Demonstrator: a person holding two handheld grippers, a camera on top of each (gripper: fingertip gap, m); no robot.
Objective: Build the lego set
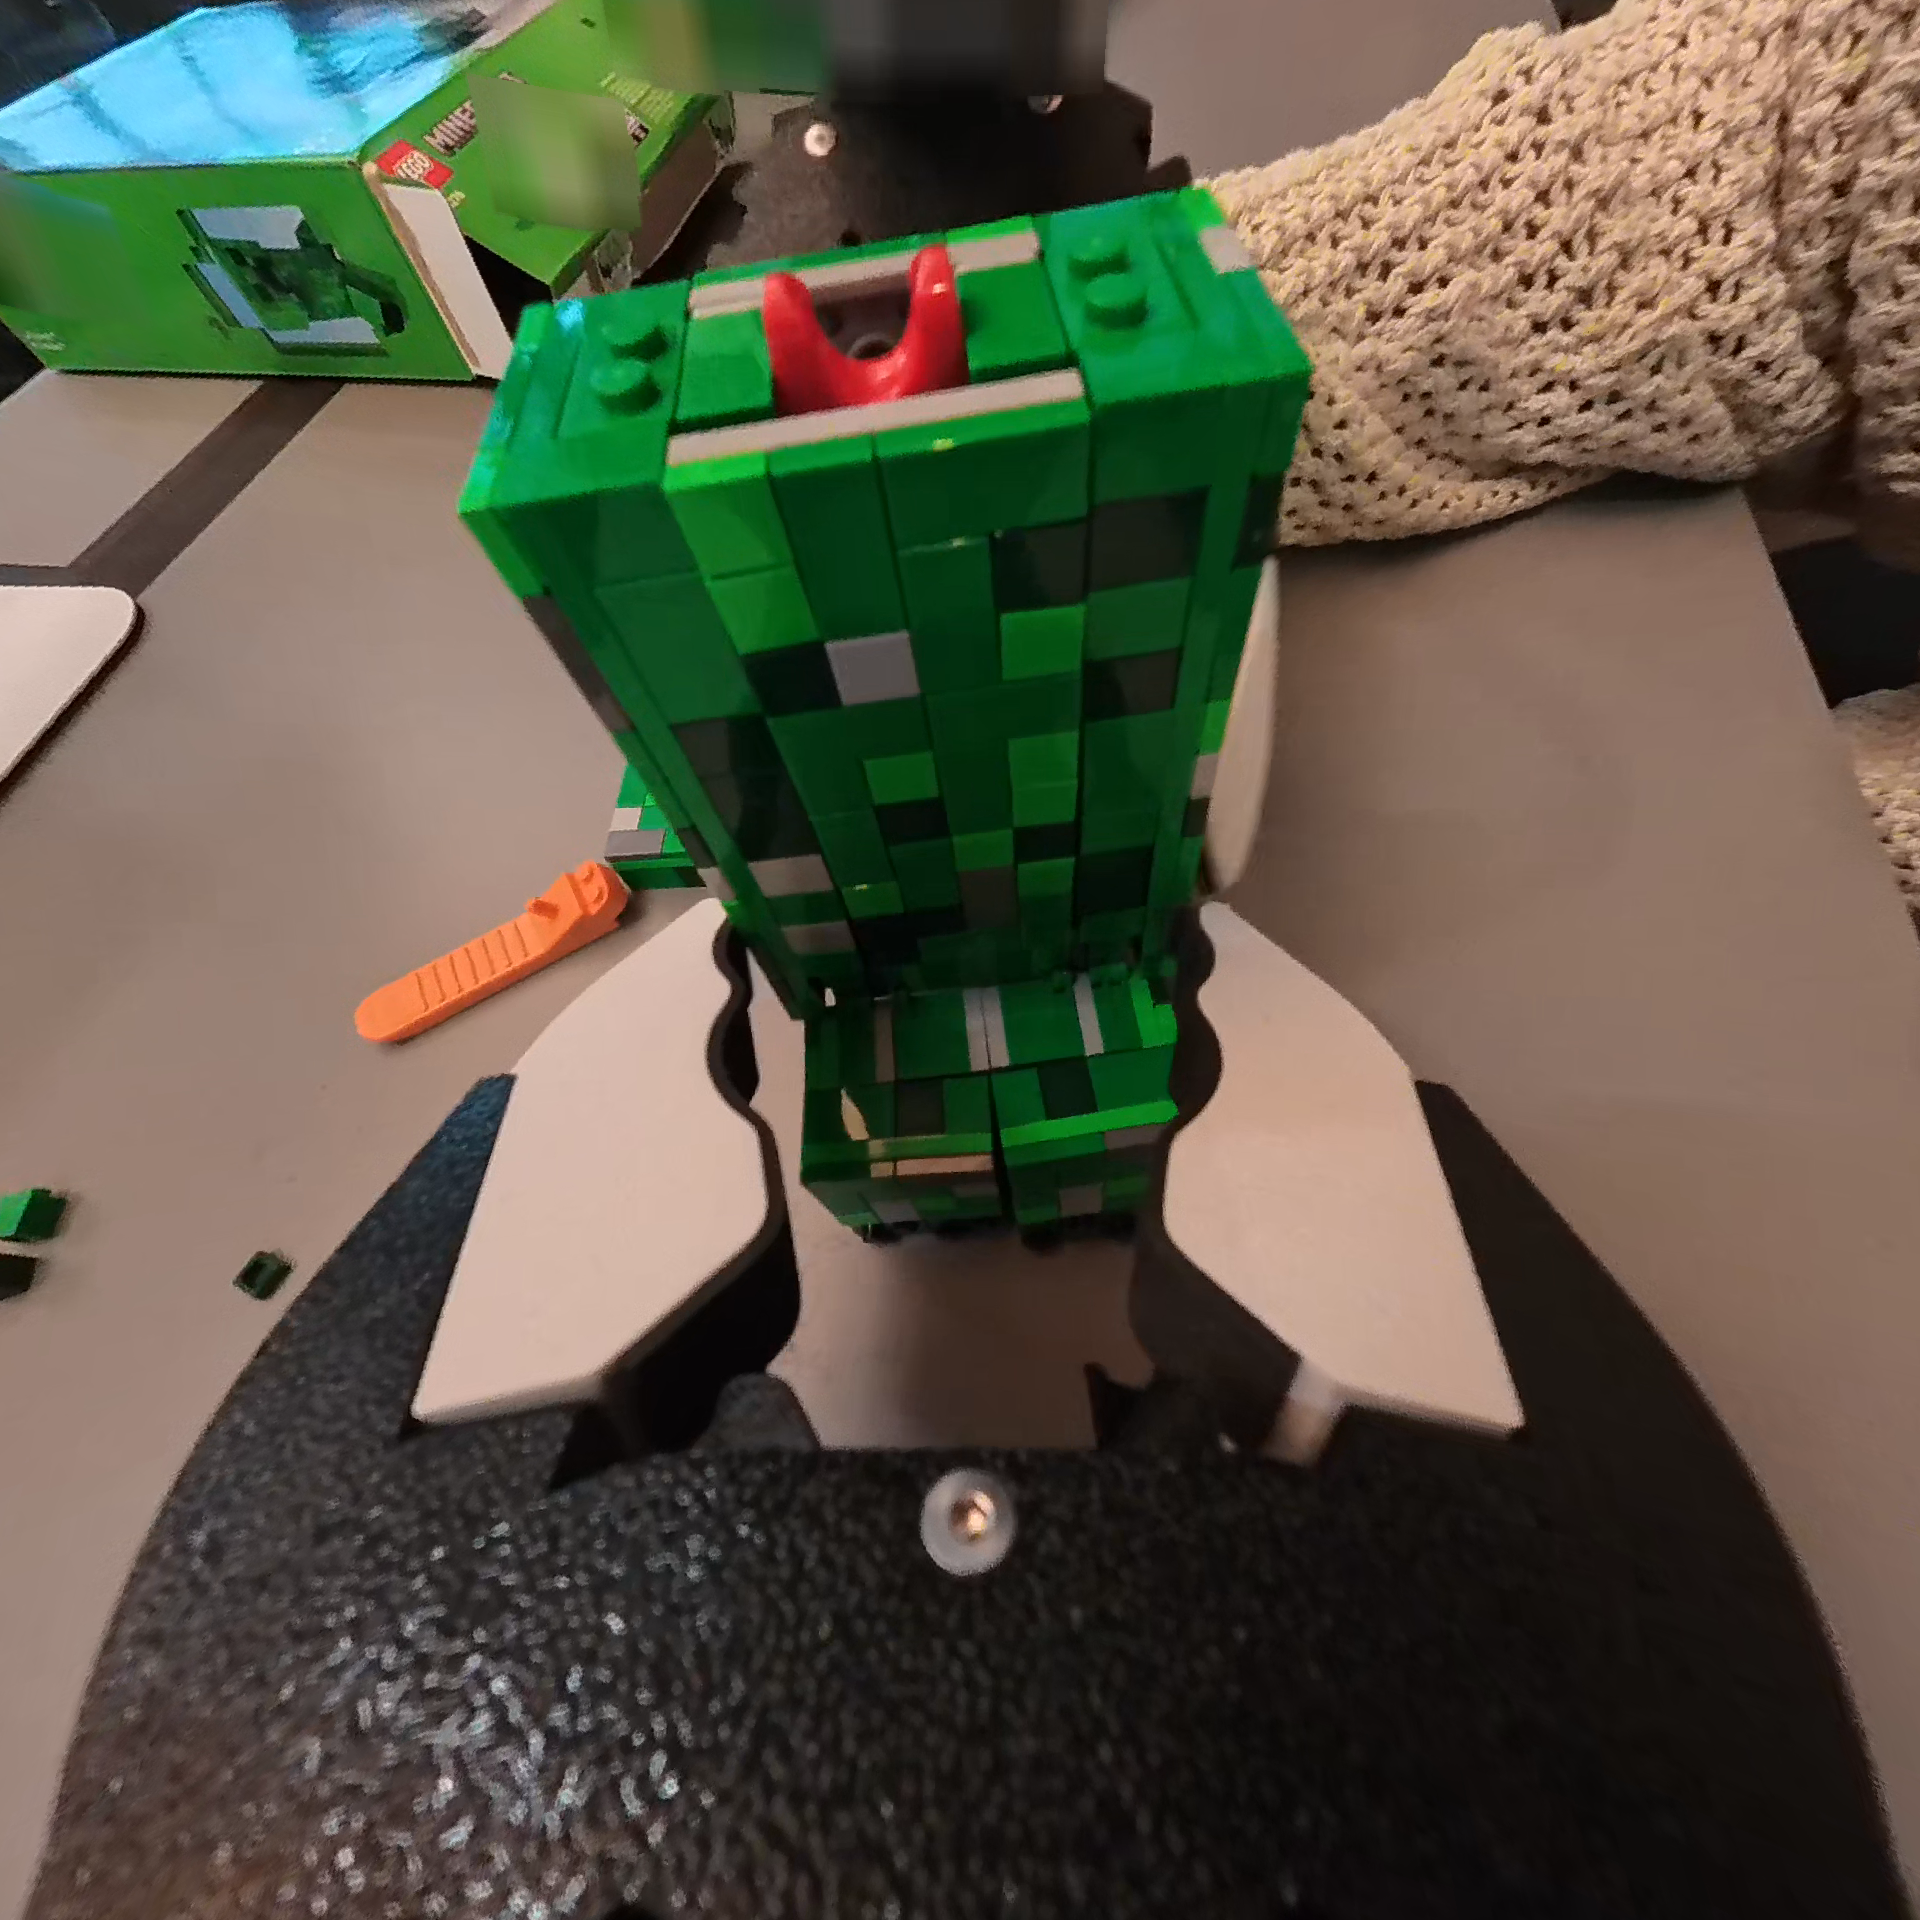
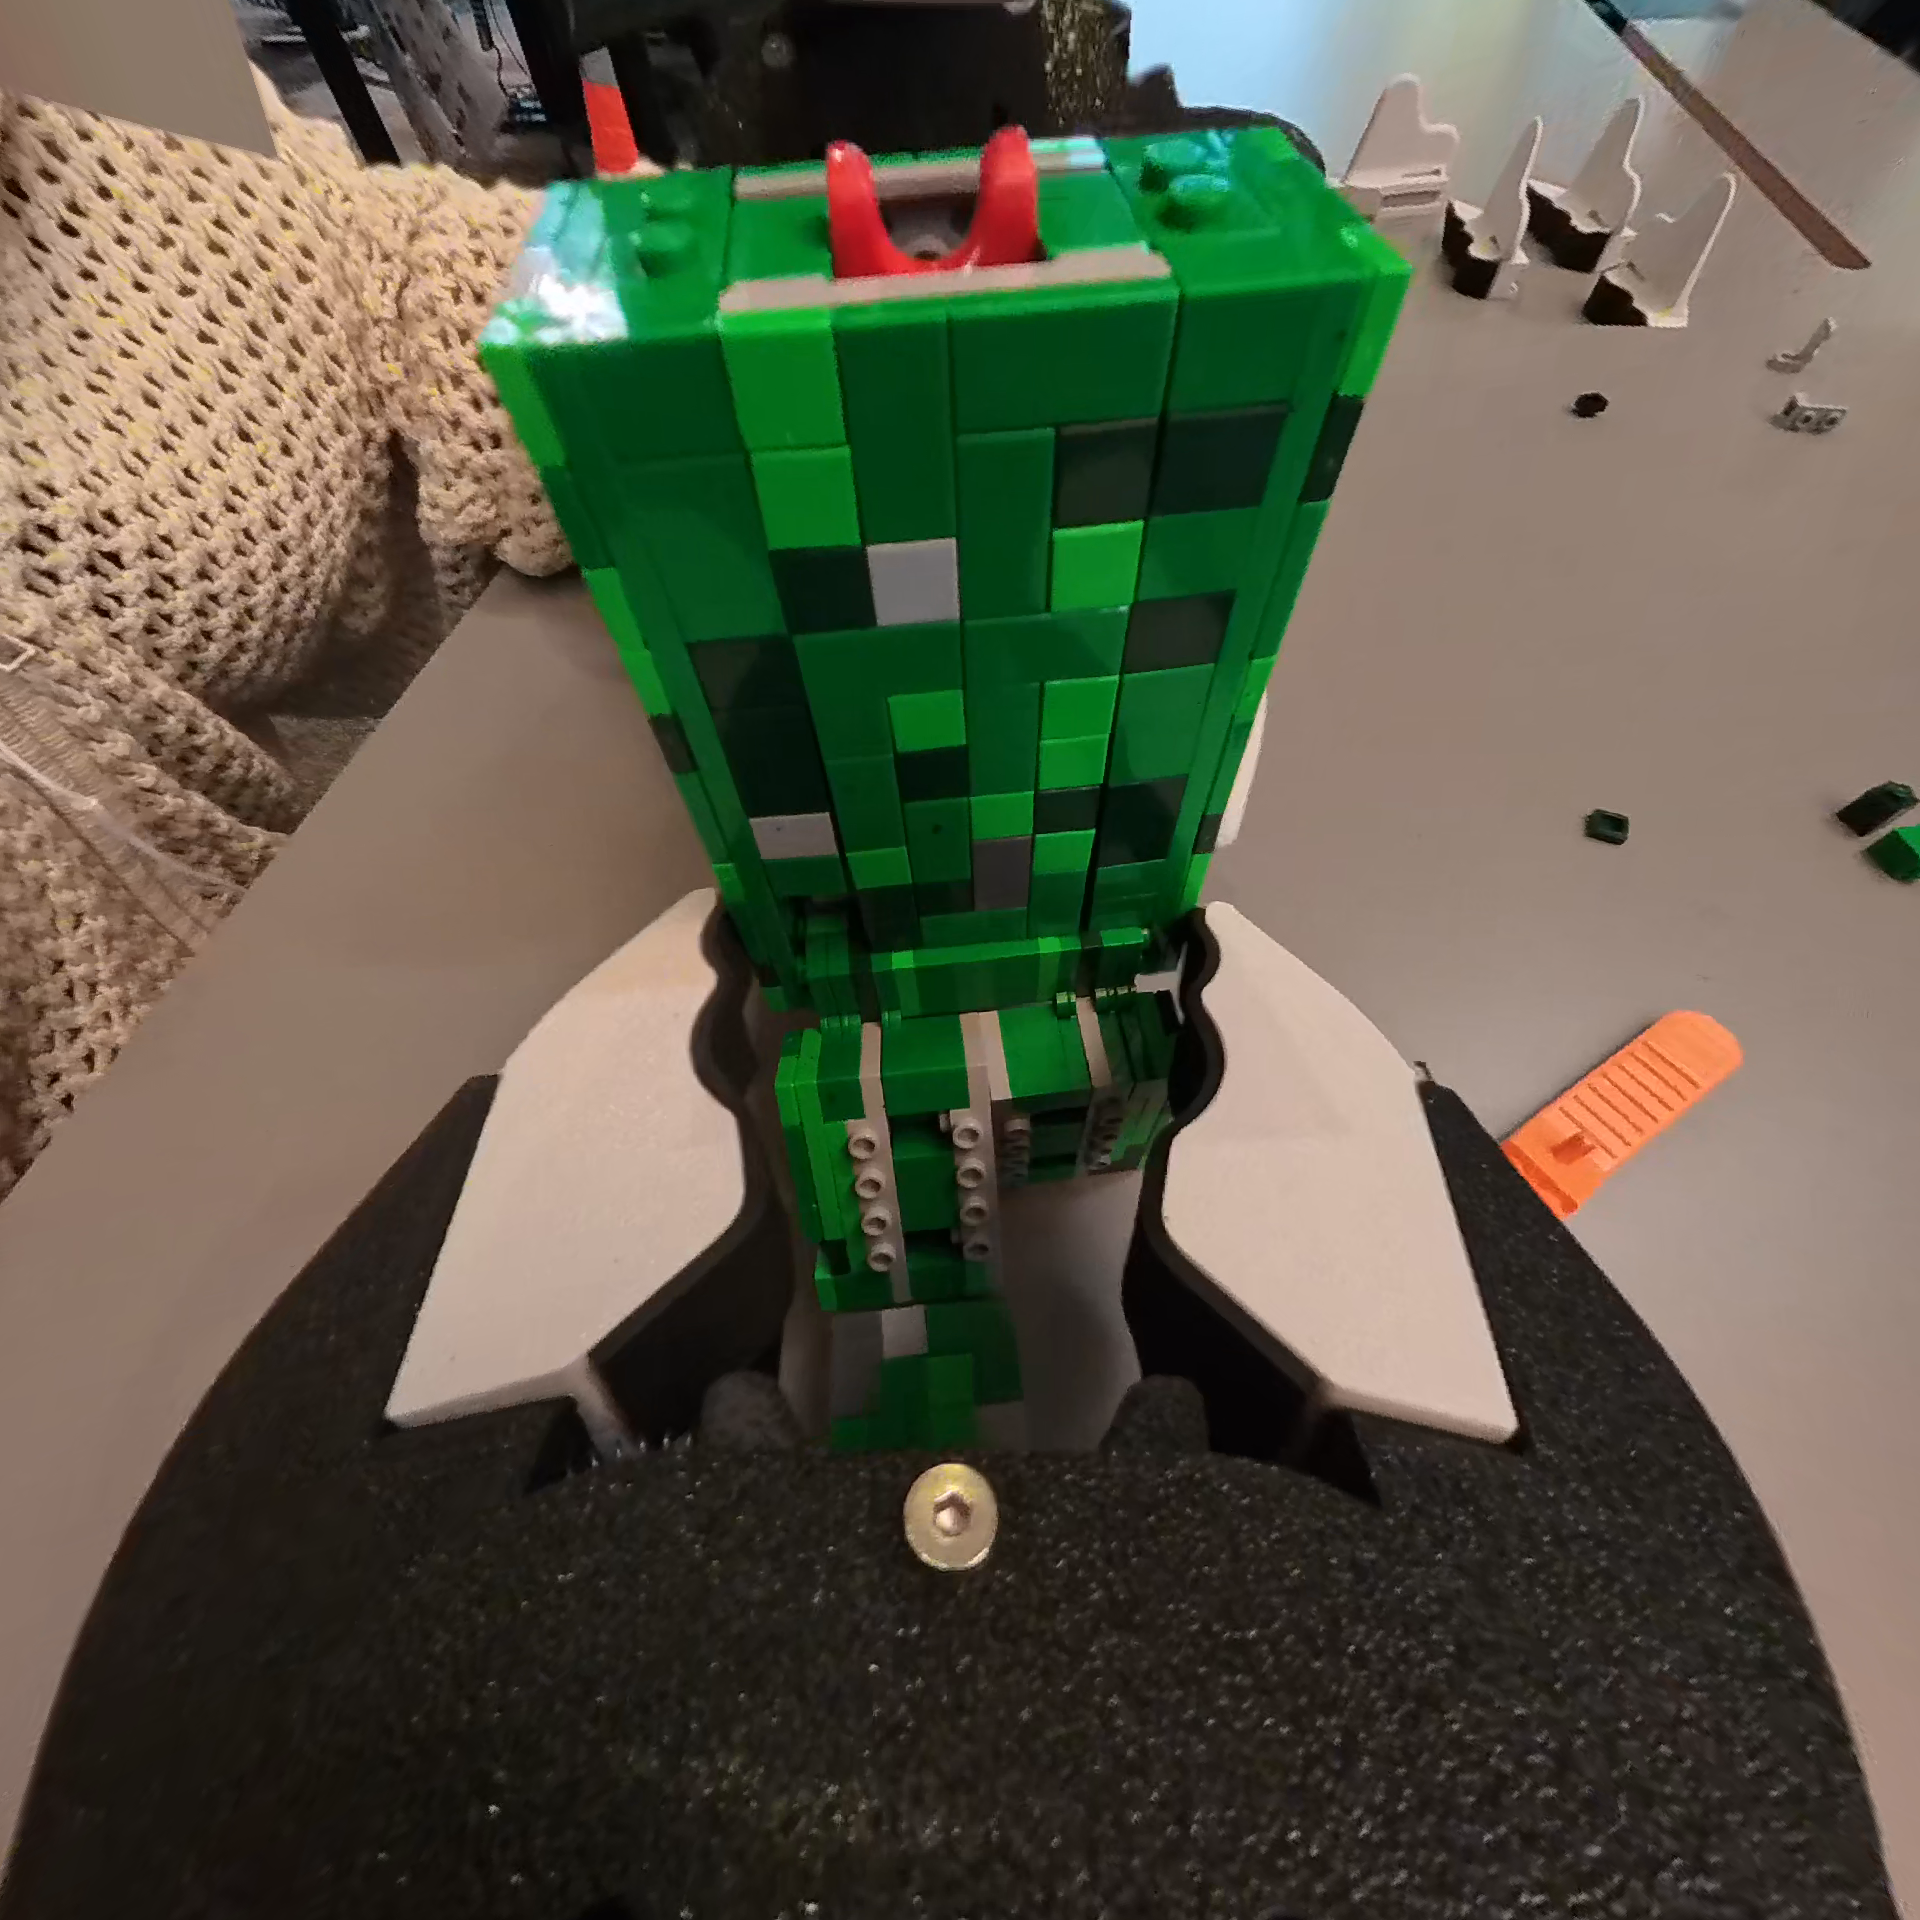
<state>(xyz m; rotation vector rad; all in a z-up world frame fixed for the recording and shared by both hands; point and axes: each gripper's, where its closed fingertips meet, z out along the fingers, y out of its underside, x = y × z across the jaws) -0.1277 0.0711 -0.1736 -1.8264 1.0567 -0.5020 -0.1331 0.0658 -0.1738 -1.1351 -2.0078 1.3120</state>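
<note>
A tall green pixel-patterned lego figure body (image 1: 935,675) stands upright on the grey table, with a red U-shaped piece (image 1: 862,332) in a slot on its top. My left gripper (image 1: 961,945) is shut on the body's lower end, just above the short green legs (image 1: 987,1122). My right gripper (image 2: 961,935) grips the same body (image 2: 956,623) low down from the opposite side. There the red piece (image 2: 920,218) shows on top, and a leg block (image 2: 914,1195) shows grey side studs. A white finger (image 1: 1242,727) of the other gripper peeks out behind the body.
An orange brick separator (image 1: 488,956) lies on the table, also in the right wrist view (image 2: 1621,1112). Small loose green pieces (image 1: 31,1216) (image 2: 1881,810) lie nearby. A green set box (image 1: 208,260) stands at the back. A knitted sleeve (image 1: 1558,312) holds the other gripper. Spare white fingers (image 2: 1558,208) stand far off. The tips of both grippers are at nearly the same place. The orange brick separator (image 1: 488,956) lies around 10 cm away from my right fingertips. It is also in sight in the right wrist view (image 2: 1581,1107).
</note>
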